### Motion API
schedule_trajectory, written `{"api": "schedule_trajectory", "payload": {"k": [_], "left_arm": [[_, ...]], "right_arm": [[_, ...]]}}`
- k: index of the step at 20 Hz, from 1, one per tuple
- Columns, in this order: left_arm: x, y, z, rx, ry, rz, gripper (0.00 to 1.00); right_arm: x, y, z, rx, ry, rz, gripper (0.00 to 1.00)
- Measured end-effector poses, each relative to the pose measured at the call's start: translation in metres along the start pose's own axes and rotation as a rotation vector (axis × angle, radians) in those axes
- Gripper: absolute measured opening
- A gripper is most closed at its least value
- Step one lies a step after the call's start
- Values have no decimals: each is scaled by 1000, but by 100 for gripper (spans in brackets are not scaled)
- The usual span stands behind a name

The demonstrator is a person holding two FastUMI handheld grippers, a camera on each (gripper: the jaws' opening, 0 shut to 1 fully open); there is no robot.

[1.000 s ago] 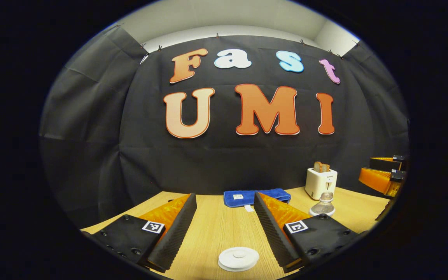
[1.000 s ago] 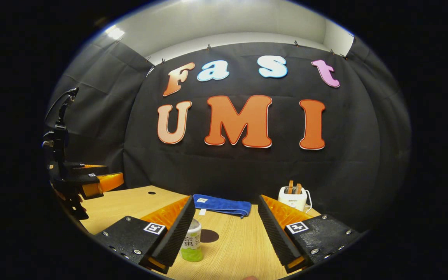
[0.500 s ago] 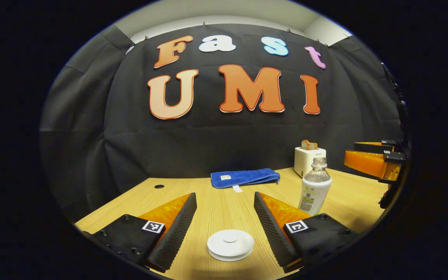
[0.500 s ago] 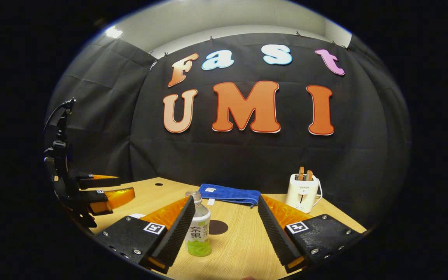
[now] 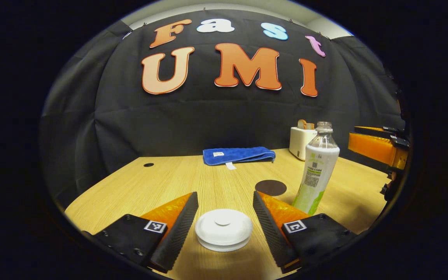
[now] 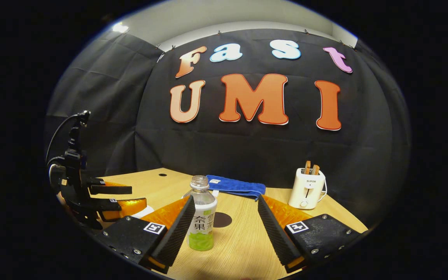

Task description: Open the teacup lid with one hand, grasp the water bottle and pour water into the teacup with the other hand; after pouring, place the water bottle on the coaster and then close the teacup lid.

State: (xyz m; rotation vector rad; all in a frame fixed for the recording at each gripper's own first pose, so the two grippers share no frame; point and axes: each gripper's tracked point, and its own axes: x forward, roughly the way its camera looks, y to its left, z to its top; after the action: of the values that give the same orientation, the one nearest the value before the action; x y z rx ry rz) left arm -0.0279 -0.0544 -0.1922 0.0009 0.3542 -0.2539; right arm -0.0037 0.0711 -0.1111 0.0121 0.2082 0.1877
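A white round teacup lid sits on its cup on the wooden table, straight between the fingers of my left gripper, which stands open and apart from it. A capless water bottle with a green-white label stands upright to the right of it. In the right gripper view the same bottle stands close beside the left finger of my open right gripper. A dark round coaster lies flat behind the lid; in the right gripper view the coaster lies just past the bottle.
A folded blue cloth lies at the table's far edge. A white toaster holding bread slices stands at the back right. The left gripper shows at the left of the right gripper view, the right gripper at the right of the left.
Both grippers have come lower and tipped down toward the table. The lid now lies between the left fingers, and the bottle has come nearer in both views.
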Motion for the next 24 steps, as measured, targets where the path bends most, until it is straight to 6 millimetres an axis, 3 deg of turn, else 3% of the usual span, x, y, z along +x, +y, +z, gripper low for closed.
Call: {"api": "schedule_trajectory", "payload": {"k": [9, 11, 13, 14, 15, 16, 19, 20, 24], "left_arm": [[16, 2, -31, 90, 98, 21, 71], [18, 0, -30, 105, 95, 24, 69], [20, 0, -31, 115, 98, 28, 53], [22, 0, -30, 116, 92, 32, 56], [20, 3, -26, 109, 81, 42, 52], [22, 2, -28, 109, 90, 41, 36], [23, 4, -24, 100, 65, 59, 37], [22, 6, -20, 93, 57, 62, 30], [16, 21, -1, 59, -3, 106, 30]], "right_arm": [[4, 0, -15, 6, 41, 5, 98], [5, 0, -17, 5, 46, 4, 98], [7, 0, -19, 4, 51, 6, 98], [7, -1, -20, 3, 53, 6, 97], [6, 0, -21, 2, 55, 9, 98], [6, 0, -21, 1, 56, 10, 97], [8, 4, -24, -4, 66, 26, 98], [9, 7, -25, -7, 71, 30, 98], [11, 23, -34, -6, 92, 74, 97]]}}
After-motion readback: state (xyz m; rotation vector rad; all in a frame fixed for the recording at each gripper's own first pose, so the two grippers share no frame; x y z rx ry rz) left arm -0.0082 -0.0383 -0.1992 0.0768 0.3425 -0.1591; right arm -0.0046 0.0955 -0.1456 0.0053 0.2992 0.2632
